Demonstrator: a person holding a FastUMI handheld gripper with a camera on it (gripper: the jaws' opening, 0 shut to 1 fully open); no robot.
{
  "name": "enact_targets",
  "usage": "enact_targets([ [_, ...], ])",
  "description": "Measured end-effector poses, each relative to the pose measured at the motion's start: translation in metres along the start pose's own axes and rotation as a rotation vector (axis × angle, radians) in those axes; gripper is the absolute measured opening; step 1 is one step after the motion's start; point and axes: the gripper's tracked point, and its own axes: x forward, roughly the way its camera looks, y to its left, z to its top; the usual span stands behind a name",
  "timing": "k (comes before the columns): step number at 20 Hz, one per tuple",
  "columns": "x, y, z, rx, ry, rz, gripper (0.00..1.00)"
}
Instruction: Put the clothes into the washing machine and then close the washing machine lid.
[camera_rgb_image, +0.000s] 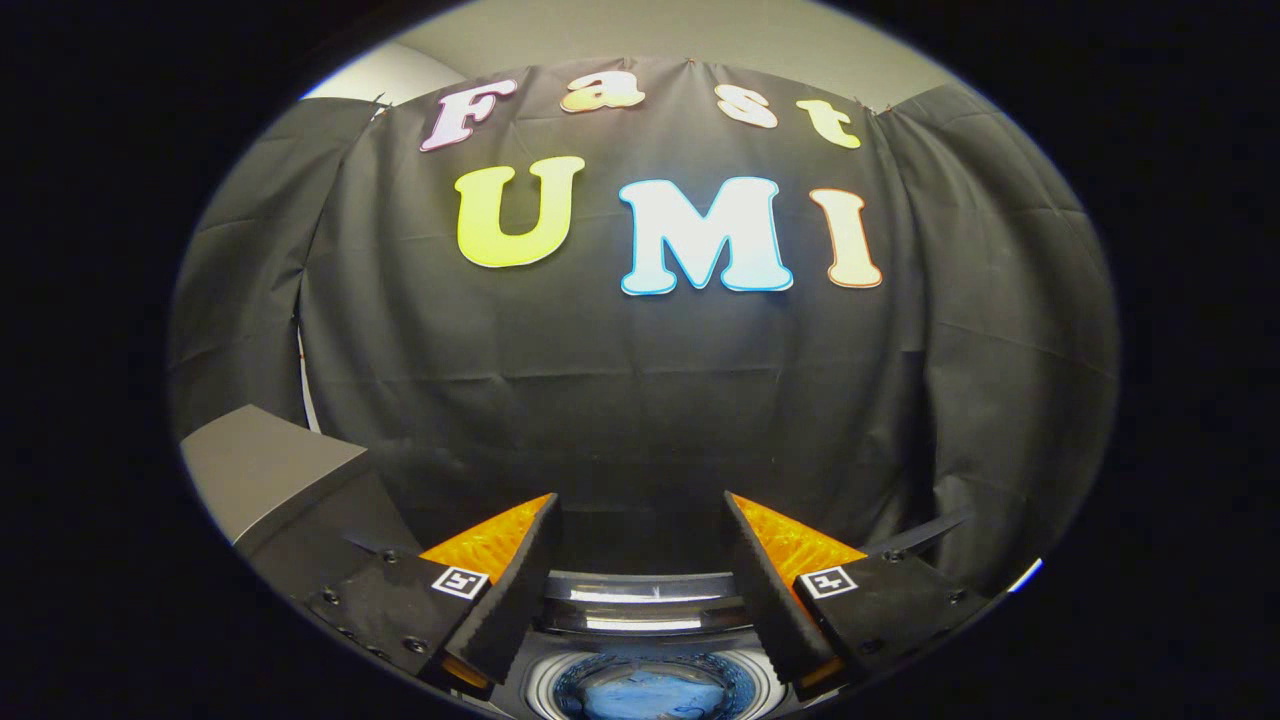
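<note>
At the bottom centre of the frame, the washing machine (648, 620) stands open, blue clothes (650, 695) lying in its drum. The tool (640, 560) hovers above, fingers spread and empty. Loading looks done; closing the lid appears to remain.

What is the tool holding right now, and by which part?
Nothing. The tool is open, its fingers spread with empty space between them, above the washing machine whose drum shows something blue inside.
</note>
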Motion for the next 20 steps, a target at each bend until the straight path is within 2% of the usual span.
enact_targets([
  [20,-0.056,0.000,-0.042,0.003,0.048,-0.007,0.97],
])
